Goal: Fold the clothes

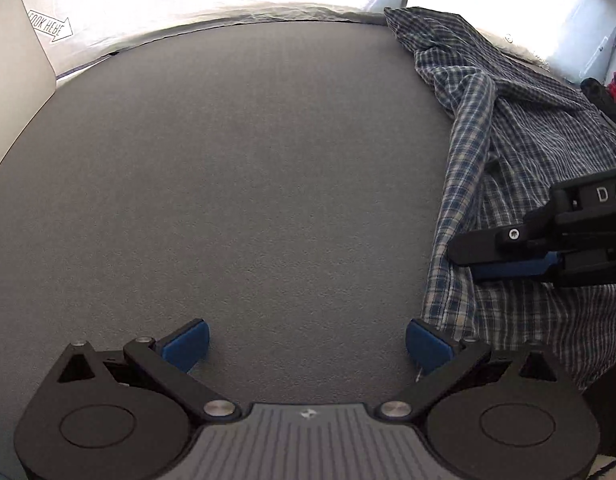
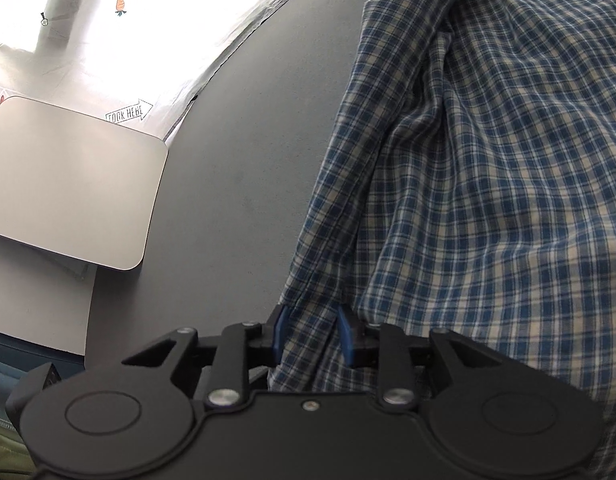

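A blue and white checked shirt [image 1: 508,152] lies crumpled along the right side of the dark grey tabletop [image 1: 235,168]. My left gripper [image 1: 308,344] is wide open low over the bare table, and its right pad [image 1: 428,346] sits by the shirt's near corner. In the right wrist view the shirt [image 2: 488,184] fills the right half. My right gripper [image 2: 314,332] has its jaws partly apart, with the shirt's left edge lying loosely between the blue pads. The left wrist view shows the right gripper [image 1: 464,256] resting on the cloth from the right.
A pale grey board with rounded corners [image 2: 67,184] lies over the table's left edge. Behind the table hangs a bright white sheet with a "LOOK HERE" arrow [image 2: 129,112]. A red and black object [image 1: 614,88] pokes in at the far right.
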`<action>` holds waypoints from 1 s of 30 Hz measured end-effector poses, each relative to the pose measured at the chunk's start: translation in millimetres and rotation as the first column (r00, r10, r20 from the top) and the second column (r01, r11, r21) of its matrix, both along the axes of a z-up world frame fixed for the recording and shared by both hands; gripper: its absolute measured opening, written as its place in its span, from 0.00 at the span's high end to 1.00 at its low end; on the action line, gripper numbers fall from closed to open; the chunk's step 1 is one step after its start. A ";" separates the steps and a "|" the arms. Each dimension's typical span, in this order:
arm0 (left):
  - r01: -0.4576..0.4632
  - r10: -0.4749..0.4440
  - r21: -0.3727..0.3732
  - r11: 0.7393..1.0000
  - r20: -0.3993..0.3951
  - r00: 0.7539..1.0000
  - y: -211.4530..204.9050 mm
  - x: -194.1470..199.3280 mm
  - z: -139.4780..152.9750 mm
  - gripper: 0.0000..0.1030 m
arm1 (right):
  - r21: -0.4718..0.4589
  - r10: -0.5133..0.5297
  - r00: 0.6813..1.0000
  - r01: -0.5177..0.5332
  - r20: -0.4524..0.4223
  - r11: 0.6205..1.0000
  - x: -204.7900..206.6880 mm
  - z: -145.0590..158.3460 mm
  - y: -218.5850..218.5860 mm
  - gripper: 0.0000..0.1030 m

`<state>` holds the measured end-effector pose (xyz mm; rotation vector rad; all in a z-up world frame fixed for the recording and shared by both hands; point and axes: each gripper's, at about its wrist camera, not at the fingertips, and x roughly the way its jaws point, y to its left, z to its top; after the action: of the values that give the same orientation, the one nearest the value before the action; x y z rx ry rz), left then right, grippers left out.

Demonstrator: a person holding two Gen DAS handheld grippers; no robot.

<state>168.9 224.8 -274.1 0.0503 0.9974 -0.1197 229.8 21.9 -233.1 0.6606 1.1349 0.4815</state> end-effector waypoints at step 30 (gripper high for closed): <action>0.132 -0.130 -0.069 0.989 0.035 0.991 -121.3 21.4 38.3 0.00 | -0.225 -0.074 0.983 0.111 0.166 0.968 -65.1 57.6 -159.0 0.99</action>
<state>190.4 103.5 -235.8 0.0527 0.9586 -0.2741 164.7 -137.0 -175.5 0.4597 0.9886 0.3081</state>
